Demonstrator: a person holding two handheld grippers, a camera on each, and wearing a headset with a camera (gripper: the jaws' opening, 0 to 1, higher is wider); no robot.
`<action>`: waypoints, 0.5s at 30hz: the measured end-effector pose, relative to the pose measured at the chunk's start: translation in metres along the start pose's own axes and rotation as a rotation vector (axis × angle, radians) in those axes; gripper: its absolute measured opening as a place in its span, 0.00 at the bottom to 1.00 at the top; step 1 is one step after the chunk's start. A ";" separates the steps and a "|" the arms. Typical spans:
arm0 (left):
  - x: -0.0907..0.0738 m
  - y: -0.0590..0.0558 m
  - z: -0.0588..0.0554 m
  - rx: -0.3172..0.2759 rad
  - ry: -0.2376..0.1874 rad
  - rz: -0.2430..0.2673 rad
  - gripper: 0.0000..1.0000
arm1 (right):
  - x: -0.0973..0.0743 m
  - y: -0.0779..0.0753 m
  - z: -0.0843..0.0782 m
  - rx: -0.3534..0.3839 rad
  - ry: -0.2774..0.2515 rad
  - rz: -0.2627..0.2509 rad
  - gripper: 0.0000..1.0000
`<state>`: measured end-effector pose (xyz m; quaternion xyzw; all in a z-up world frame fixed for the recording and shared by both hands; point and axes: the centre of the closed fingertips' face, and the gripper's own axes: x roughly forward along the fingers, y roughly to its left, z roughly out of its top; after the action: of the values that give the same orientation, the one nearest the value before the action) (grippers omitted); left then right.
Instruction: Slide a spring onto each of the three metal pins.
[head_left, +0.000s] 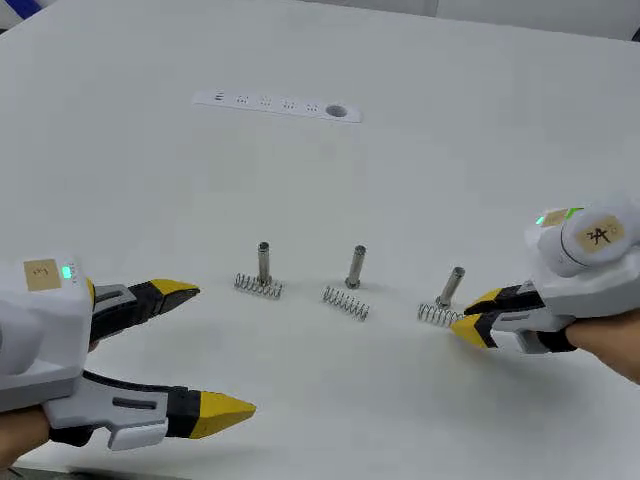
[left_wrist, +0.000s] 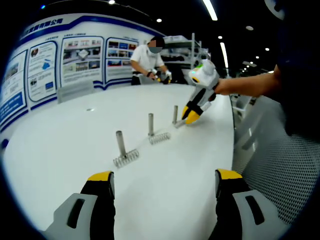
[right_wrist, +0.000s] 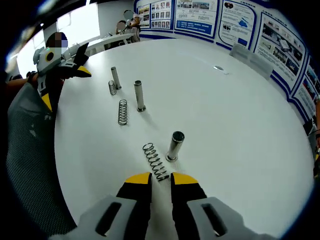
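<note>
Spring (right_wrist: 154, 161) on the right lies flat just beside its pin (right_wrist: 174, 145), its near end between the right gripper's (right_wrist: 161, 179) narrow jaws; gripped or not, I can't tell. Left gripper (head_left: 222, 349) hangs wide open. A pinch on that end coil could flick it away.

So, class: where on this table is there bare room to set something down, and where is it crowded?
Bare: the table between power strip and pins, and the patch between springs and left gripper. Crowded: the row of pins and springs, most by the right gripper.
</note>
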<state>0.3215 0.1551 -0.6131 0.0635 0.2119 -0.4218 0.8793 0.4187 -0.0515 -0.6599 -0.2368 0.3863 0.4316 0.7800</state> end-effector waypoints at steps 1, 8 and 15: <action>0.000 0.000 0.000 -0.001 0.001 0.001 0.84 | 0.001 0.000 -0.001 -0.004 0.005 0.003 0.16; 0.000 0.001 -0.001 -0.006 0.004 0.001 0.84 | 0.001 0.001 -0.001 -0.029 0.007 0.031 0.16; 0.000 0.001 -0.002 -0.010 0.005 0.005 0.83 | 0.001 0.003 -0.001 -0.046 0.003 0.048 0.15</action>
<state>0.3218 0.1566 -0.6146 0.0608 0.2160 -0.4185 0.8800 0.4160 -0.0500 -0.6617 -0.2461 0.3829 0.4587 0.7631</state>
